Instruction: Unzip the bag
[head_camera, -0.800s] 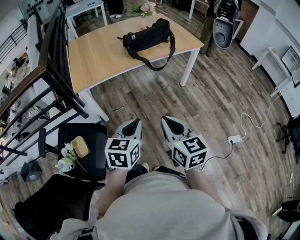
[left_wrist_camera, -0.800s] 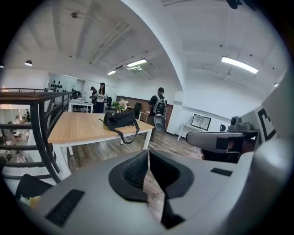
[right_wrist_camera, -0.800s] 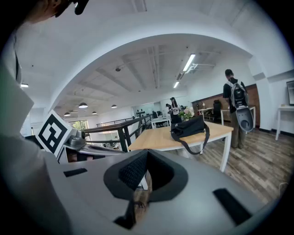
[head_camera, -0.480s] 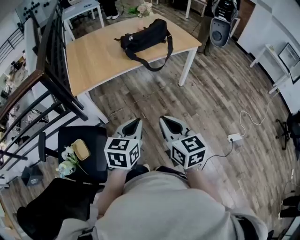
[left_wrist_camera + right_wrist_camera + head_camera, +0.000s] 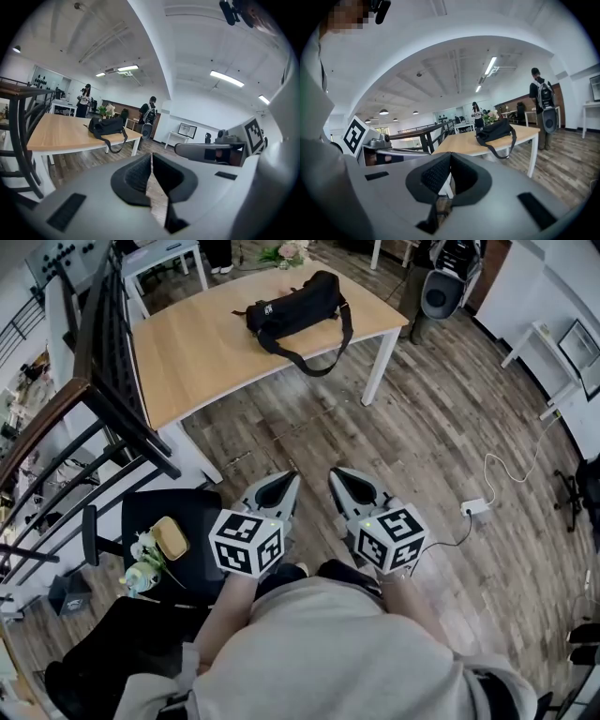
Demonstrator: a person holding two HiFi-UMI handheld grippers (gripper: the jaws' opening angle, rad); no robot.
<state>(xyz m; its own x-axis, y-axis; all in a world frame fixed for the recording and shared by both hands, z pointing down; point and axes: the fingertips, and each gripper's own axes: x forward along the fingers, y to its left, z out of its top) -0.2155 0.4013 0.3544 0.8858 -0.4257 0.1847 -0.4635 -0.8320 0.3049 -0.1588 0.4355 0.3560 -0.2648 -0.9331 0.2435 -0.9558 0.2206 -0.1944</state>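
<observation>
Left gripper [image 5: 284, 484] and right gripper [image 5: 342, 476]: held side by side, well short of the table [image 5: 202, 357], aimed toward it and tipped slightly down. Both have their jaws closed together and grip nothing. Black bag [image 5: 292, 306]: long and soft, lying on the table's far part, its strap [image 5: 323, 362] looping over the near edge. Table: light wood top, white legs, on a wood-plank floor [image 5: 441, 427]. A dark railing [image 5: 103, 399] stands beside the table.

An open-plan office: white desks [image 5: 539, 338], a flat black monitor [image 5: 187, 130], long ceiling strip lights [image 5: 226, 78], a black padded chair [image 5: 192, 512].
</observation>
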